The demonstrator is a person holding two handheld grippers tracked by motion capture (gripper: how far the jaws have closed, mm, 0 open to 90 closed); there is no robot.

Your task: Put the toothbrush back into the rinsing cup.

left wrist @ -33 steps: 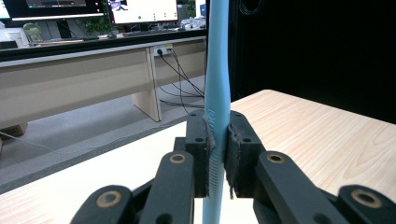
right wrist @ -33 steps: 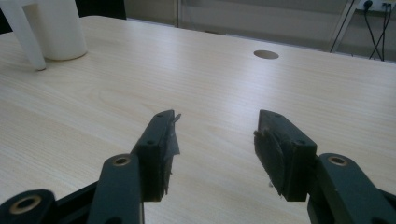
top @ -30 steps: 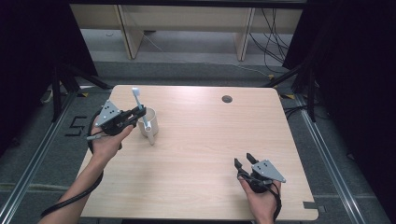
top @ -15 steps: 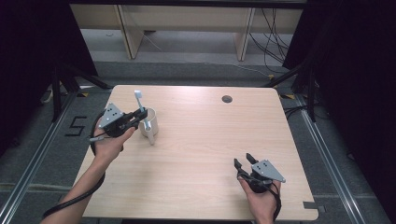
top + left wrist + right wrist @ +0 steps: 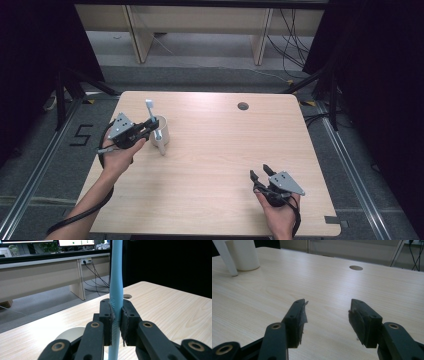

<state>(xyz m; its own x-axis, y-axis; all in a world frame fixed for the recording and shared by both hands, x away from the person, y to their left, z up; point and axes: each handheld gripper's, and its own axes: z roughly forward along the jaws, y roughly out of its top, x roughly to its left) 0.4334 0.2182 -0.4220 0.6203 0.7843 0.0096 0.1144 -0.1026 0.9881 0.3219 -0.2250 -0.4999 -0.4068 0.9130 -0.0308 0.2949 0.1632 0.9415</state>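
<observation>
At left of the high view, the left gripper [image 5: 154, 123] is clamped tight; lower right, the right gripper [image 5: 260, 172] rests with jaws apart.

Upright pale-blue toothbrush handle [image 5: 117, 277] between clamped hand-held gripper [image 5: 116, 322] pads; white cup [image 5: 71, 333] below

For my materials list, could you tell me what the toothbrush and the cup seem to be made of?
Toothbrush: probably plastic, with a smooth pale blue handle of even colour. Cup: white and matt, with thick plain walls; plastic or ceramic, I cannot tell which.

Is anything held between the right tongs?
No, the right tongs stand open with bare table between them.
</observation>
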